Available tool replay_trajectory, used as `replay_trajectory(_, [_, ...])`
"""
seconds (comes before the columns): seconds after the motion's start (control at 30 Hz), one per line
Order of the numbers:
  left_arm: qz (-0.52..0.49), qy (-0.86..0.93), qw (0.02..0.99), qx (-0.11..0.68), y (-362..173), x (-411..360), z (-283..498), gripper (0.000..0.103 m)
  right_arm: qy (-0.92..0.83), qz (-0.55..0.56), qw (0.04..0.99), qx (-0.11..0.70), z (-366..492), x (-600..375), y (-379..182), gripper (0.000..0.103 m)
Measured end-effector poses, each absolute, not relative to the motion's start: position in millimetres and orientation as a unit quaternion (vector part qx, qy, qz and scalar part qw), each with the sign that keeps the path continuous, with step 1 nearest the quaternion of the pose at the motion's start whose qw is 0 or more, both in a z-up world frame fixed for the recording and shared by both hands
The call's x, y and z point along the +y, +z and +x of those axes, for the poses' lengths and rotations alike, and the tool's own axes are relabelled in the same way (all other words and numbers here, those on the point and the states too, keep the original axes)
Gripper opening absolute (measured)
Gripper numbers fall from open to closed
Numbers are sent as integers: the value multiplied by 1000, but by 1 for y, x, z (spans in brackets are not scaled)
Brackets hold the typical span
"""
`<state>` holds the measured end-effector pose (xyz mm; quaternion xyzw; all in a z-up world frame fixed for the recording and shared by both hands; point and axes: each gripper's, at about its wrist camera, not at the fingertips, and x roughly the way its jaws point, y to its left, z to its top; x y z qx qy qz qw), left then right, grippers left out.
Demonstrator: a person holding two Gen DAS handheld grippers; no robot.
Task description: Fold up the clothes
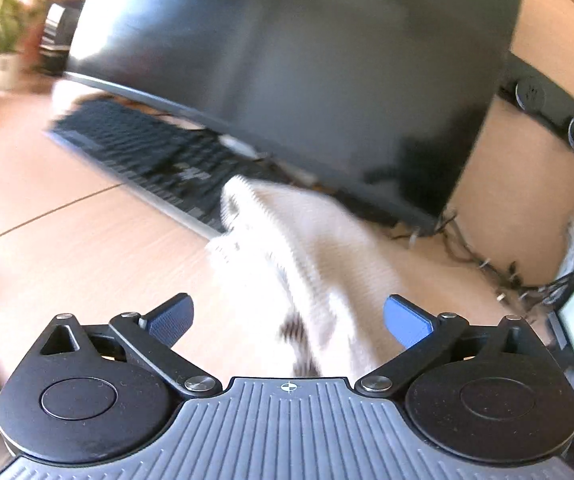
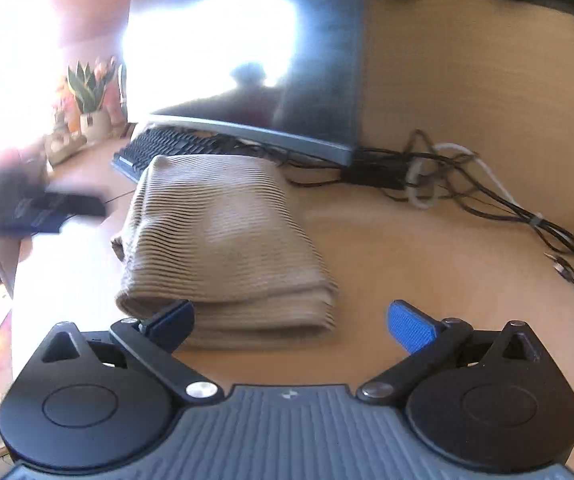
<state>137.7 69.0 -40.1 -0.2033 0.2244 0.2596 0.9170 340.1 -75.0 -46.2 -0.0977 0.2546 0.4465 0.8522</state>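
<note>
Folded beige ribbed sweater (image 2: 223,248) lies on the wooden desk (image 2: 427,264) in front of the monitor (image 2: 287,80) and keyboard (image 2: 155,148). Right gripper (image 2: 291,320) hovers at its near edge, jaws spread, gripping nothing. Left gripper (image 1: 287,318) likewise stands released, with blurred cloth between its fingers.

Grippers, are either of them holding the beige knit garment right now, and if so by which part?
Nothing is held. The left gripper and right gripper both stand open; the folded garment lies on the desk.
</note>
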Motion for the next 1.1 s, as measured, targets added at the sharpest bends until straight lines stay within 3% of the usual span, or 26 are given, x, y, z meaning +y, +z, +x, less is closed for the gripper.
replay_trajectory(0.17, [-199, 321, 888, 262, -67, 4, 115, 103, 446, -127, 859, 218, 334, -124, -63, 103])
replay_trajectory(0.37, [-187, 335, 882, 274, -71, -39, 114, 103, 443, -90, 869, 203, 332, -151, -56, 103])
replay_trajectory(0.7, [-205, 359, 865, 284, -74, -62, 117, 103, 418, -107, 886, 173, 312, -171, -45, 103])
replay_trajectory(1.1, [-215, 380, 852, 289, -74, -62, 114, 103, 424, -104, 879, 190, 316, -167, -48, 103])
